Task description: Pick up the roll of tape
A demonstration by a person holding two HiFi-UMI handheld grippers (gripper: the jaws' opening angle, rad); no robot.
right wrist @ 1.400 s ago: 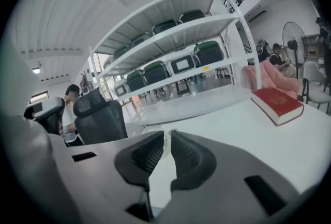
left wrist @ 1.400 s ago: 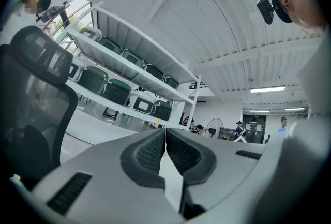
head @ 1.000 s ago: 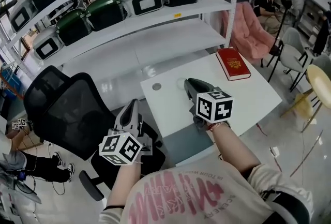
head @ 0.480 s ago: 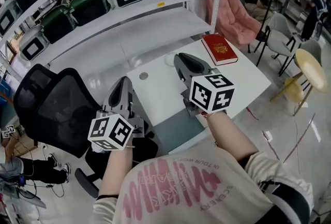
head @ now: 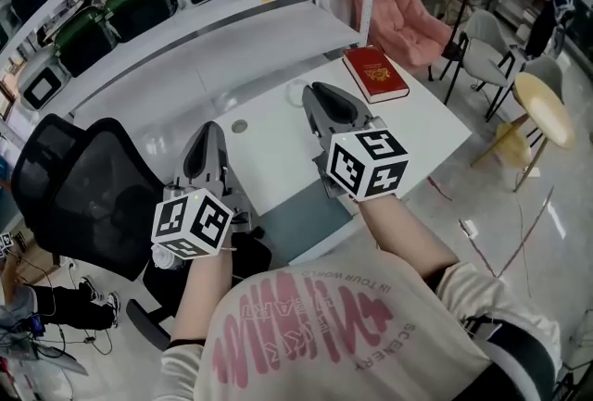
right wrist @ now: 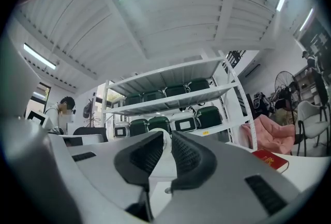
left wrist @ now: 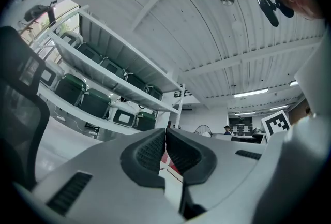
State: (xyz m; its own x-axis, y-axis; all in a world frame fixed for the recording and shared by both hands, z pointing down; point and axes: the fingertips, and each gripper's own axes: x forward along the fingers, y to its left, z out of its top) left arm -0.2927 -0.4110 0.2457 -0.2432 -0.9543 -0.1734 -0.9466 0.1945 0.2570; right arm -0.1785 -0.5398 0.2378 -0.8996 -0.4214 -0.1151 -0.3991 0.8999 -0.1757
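The roll of tape (head: 296,95) is a small white ring, lifted above the white table (head: 278,163). My right gripper (head: 310,94) is shut on it. In the right gripper view the roll (right wrist: 164,135) shows as a white curve pinched between the tips of the dark ribbed pads (right wrist: 147,153), and the jaws are easing slightly apart with the roll still between them. My left gripper (head: 206,134) hovers over the table's left edge. Its pads (left wrist: 152,150) meet with nothing between them.
A red book (head: 375,73) lies at the table's far right corner. A black office chair (head: 83,195) stands left of the table. White shelves (head: 195,38) with green and white cases run behind. Chairs and a round wooden table (head: 547,107) stand to the right.
My right gripper has risen with the tape roll, which has come up off the table. My left gripper has also lifted a little.
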